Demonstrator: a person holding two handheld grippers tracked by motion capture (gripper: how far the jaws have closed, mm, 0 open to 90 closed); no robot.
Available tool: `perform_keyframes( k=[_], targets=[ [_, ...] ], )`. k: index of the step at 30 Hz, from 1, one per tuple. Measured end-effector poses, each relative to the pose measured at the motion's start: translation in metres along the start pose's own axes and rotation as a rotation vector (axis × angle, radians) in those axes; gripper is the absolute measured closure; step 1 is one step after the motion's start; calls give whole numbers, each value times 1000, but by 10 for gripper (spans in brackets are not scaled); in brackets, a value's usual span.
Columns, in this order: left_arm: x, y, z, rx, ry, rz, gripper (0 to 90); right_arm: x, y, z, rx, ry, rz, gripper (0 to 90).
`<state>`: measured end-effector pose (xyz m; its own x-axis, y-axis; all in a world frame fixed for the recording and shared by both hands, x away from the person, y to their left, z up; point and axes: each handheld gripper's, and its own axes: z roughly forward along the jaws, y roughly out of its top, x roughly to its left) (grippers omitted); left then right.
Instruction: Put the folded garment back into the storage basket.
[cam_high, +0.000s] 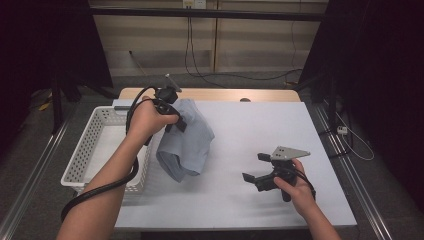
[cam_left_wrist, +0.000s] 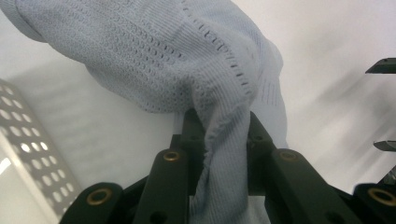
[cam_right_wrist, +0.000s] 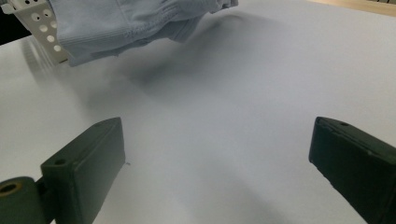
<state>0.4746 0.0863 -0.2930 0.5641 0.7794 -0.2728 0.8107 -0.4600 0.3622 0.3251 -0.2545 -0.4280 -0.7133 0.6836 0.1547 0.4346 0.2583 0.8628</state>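
A pale blue knitted garment (cam_high: 186, 142) hangs off the table, lifted by my left gripper (cam_high: 176, 123), which is shut on a fold of it. In the left gripper view the knit cloth (cam_left_wrist: 187, 60) bunches between the two black jaws and drapes ahead of them. My right gripper (cam_high: 253, 167) rests low over the white table (cam_high: 250, 130) at the right front, jaws wide open with nothing between them. The right gripper view has the garment's hem (cam_right_wrist: 126, 23) hanging above the table at the far left.
A white perforated basket (cam_high: 95, 140) stands at the table's left edge, right beside the hanging garment; its corner (cam_right_wrist: 39, 28) is in the right gripper view. Cables lie on the floor behind the table. The table's middle and right are bare white surface.
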Motion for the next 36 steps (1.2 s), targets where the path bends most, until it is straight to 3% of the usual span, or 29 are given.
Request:
perform_keyframes(
  k=[36],
  targets=[
    [-2,20,-33,27,52,19,756,1,0,0,-1,1,-5,32]
  ],
)
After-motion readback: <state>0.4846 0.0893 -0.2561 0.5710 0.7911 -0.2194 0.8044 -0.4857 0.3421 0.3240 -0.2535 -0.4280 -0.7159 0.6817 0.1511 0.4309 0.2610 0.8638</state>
